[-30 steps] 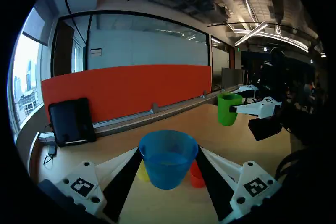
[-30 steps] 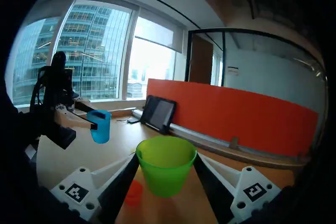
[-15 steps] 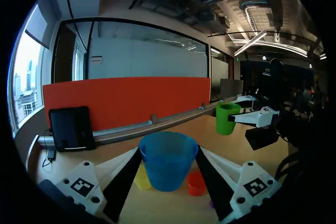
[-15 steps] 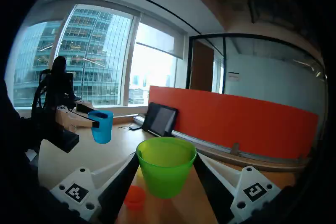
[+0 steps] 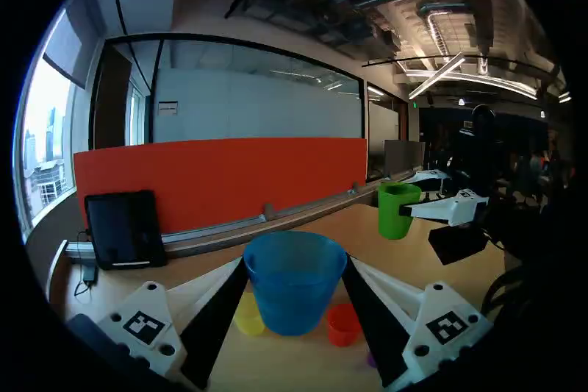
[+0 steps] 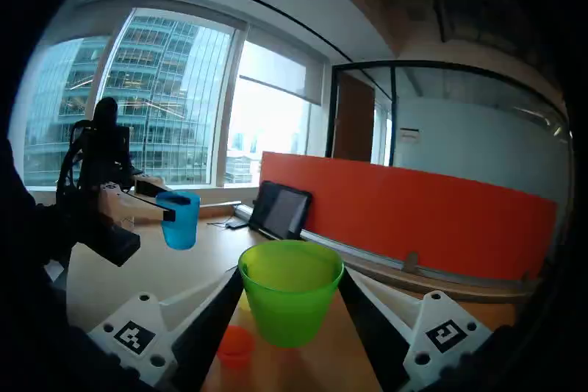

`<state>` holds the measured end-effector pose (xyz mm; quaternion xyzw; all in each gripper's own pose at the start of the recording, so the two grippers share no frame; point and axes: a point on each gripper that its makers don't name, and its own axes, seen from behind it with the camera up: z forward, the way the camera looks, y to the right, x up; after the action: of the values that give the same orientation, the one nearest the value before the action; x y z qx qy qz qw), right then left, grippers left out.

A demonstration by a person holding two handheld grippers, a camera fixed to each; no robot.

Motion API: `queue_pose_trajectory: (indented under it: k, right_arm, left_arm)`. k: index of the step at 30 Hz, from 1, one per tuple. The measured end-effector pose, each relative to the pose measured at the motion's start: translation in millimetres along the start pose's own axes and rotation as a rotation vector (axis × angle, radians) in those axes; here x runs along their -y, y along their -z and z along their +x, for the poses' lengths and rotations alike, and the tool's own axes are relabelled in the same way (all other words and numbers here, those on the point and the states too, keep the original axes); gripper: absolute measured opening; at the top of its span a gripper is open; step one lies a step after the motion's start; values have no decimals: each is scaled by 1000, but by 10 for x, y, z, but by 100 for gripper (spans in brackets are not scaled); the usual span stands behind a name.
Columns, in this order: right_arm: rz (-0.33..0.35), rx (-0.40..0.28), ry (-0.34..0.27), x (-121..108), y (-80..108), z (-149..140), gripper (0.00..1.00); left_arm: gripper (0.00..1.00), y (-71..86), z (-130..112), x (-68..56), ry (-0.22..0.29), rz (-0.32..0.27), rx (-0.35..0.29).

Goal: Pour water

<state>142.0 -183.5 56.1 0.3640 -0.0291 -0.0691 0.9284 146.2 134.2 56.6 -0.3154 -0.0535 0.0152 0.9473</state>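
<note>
My left gripper (image 5: 294, 285) is shut on a blue cup (image 5: 294, 282), held upright above the wooden table (image 5: 411, 256); the water inside is hard to make out. My right gripper (image 6: 291, 296) is shut on a green cup (image 6: 291, 293), also upright above the table. In the left gripper view the green cup (image 5: 395, 209) hangs farther off to the right in the right gripper (image 5: 411, 209). In the right gripper view the blue cup (image 6: 179, 219) hangs to the left in the left gripper (image 6: 163, 209). The two cups are well apart.
A yellow cup (image 5: 250, 315) and an orange cup (image 5: 342, 323) stand on the table below the blue cup; the orange cup (image 6: 236, 344) also shows under the green one. A dark tablet (image 5: 123, 229) leans against the orange divider (image 5: 220, 175). Windows (image 6: 154, 109) lie beyond.
Both grippers rose a little with their cups over the last second; the table and small cups sit lower in view. Both grips stayed the same.
</note>
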Motion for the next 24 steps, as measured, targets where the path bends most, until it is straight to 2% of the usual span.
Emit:
queue_pose_trajectory:
  k: [20,24]
  right_arm:
    - [33,-16,-8,108,-3,33,92]
    - [44,-19,-9,162,-12,25,92]
  left_arm:
    - [88,3,151,2,-74,15,-30]
    - [88,13,204,19,-113,30,-37]
